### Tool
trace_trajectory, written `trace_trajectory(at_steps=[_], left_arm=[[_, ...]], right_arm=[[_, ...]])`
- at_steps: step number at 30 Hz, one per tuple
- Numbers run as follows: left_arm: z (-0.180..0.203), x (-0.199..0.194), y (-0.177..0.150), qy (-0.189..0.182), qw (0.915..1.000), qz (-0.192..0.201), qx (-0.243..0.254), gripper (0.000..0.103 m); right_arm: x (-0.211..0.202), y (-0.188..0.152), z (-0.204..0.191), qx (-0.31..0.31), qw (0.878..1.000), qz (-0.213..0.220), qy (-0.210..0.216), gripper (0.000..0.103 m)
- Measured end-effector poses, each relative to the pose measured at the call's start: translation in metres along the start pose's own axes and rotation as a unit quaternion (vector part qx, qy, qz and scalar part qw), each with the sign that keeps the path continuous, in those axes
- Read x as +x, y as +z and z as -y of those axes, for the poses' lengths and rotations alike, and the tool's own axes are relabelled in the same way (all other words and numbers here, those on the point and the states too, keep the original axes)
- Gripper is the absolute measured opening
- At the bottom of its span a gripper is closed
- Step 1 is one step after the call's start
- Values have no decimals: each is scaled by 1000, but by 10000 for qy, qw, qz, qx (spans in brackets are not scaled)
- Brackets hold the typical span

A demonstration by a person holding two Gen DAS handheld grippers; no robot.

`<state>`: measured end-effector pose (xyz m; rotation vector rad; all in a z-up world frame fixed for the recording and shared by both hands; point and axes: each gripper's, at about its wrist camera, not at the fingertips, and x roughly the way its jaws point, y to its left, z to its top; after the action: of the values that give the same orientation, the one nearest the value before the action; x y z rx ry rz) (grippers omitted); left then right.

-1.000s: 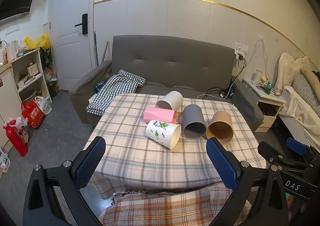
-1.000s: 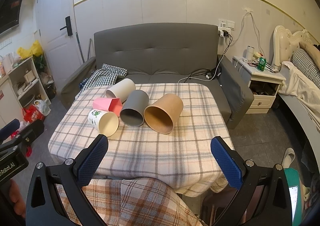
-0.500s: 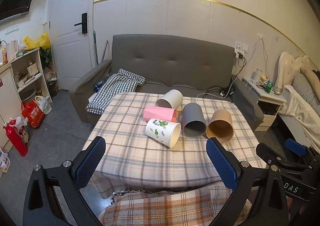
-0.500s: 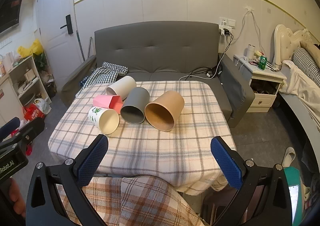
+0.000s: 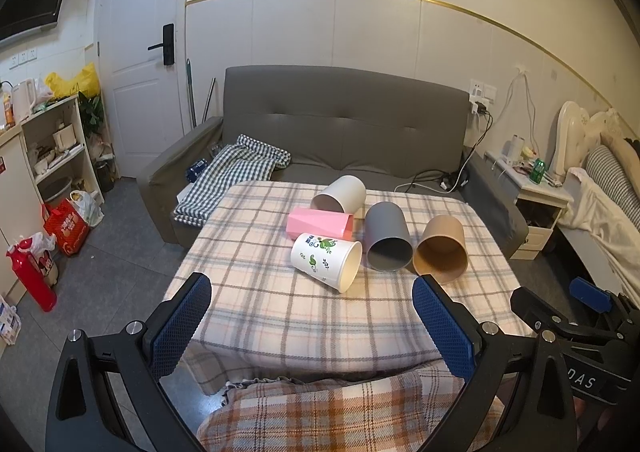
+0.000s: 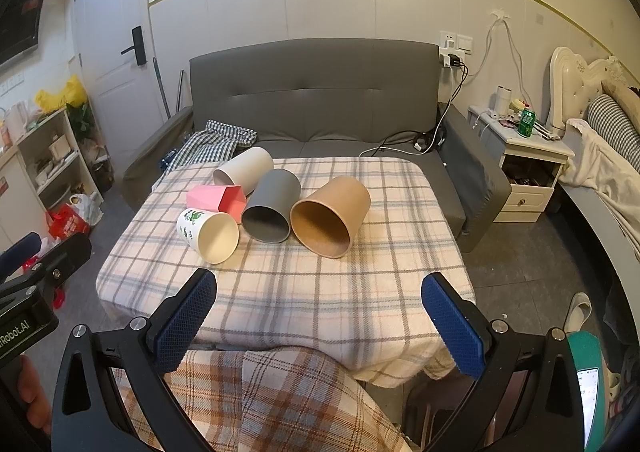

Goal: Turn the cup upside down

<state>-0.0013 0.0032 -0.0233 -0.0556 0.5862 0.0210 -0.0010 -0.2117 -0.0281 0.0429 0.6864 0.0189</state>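
Plaid cloth covers the table (image 5: 280,316), where five cups lie on their sides in a cluster: printed cup (image 5: 326,260), pink cup (image 5: 318,223), white cup (image 5: 340,193), grey cup (image 5: 387,236) and brown cup (image 5: 441,248). Both the left tongs (image 5: 312,326) and the right tongs (image 6: 318,322) are spread wide and grasp nothing, short of the near table edge. The cluster lies at 12 o'clock from each, well apart. Bare cloth stretches between cups and near edge; a sofa (image 6: 320,99) stands just beyond the far edge.

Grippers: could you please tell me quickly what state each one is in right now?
Left gripper: open, holding nothing.
Right gripper: open, holding nothing.
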Motion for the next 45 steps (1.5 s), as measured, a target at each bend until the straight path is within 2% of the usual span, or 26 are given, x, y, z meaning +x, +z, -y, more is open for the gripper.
trace_trajectory(at_steps=[11, 16, 21, 25, 28, 31, 35, 37, 41, 45], left_arm=[[-4, 6, -14, 133, 9998, -147, 24, 103], [-14, 10, -8, 230, 9995, -225, -24, 103], [-31, 20, 6, 355, 9987, -325, -180, 103], [-50, 40, 24, 529, 9969, -482, -342, 103], [-66, 58, 36, 647, 9948, -563, -542, 103], [-81, 80, 43, 940, 9906, -680, -727, 103], [-99, 116, 46, 1183, 9832, -1010, -949, 103], [-106, 129, 44, 1197, 9808, -1130, -1050, 103], [-114, 153, 34, 1267, 9763, -1356, -1111, 103], [-122, 178, 25, 1269, 9722, -1554, -1208, 103]], right_arm=[[7, 0, -6, -213, 9995, -68, 205, 103], [18, 11, -16, -604, 9958, -240, 645, 103], [30, 32, -38, -1240, 9856, -488, 1041, 103], [45, 55, -63, -1839, 9723, -653, 1284, 103], [71, 80, -80, -2127, 9590, -971, 1599, 103], [99, 104, -96, -2309, 9455, -1258, 1920, 103], [142, 127, -121, -2876, 9222, -1588, 2039, 103], [166, 133, -137, -3286, 9048, -1748, 2068, 102], [207, 134, -161, -3662, 8696, -2349, 2335, 86], [242, 122, -192, -4196, 8322, -2725, 2391, 79]])
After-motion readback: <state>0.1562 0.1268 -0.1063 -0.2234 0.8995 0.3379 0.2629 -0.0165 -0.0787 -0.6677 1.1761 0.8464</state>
